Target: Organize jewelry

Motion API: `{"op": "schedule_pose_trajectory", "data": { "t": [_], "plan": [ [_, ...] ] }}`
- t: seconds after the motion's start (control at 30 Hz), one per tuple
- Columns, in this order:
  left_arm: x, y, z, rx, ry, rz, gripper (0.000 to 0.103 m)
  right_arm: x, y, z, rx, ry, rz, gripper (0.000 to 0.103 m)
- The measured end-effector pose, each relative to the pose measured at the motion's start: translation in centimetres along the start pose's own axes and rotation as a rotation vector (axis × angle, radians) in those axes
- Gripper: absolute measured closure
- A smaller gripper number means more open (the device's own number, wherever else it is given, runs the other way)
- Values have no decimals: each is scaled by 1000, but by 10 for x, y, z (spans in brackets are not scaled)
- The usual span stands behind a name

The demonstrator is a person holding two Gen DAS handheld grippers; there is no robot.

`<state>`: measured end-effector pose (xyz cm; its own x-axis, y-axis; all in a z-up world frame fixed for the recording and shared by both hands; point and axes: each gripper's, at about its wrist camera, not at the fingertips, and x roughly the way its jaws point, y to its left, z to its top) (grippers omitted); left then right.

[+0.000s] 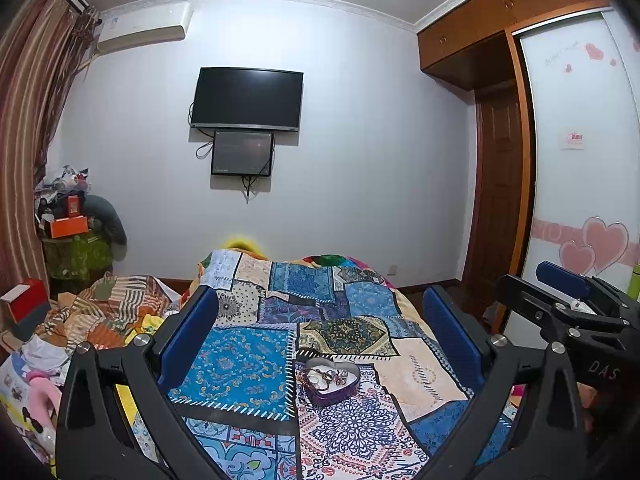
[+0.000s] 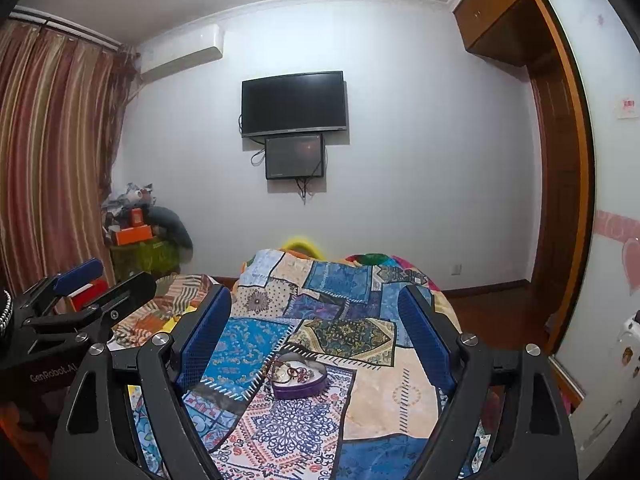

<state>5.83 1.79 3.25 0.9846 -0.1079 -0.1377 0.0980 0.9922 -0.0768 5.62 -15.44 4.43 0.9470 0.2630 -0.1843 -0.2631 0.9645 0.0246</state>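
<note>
One purple heart-shaped box [image 1: 331, 380] sits on the patchwork quilt [image 1: 240, 368], lid off, holding a tangle of jewelry [image 1: 326, 376] too small to count. Two grippers hover short of it, neither touching. The left gripper [image 1: 320, 320] is spread wide, nothing between its jaws; the right gripper [image 2: 316, 316] likewise gapes empty. Beyond, two dark screens hang on the wall: one television [image 1: 247, 98], one smaller monitor [image 1: 242, 153] beneath.
</note>
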Motion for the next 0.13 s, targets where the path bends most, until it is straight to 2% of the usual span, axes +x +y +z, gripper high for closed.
{"op": "schedule_pose_trajectory", "data": {
  "t": [0.13],
  "plan": [
    [10,2,-4,-1,24,1,0,7,-1,-2,3,15,-1,20]
  ]
}}
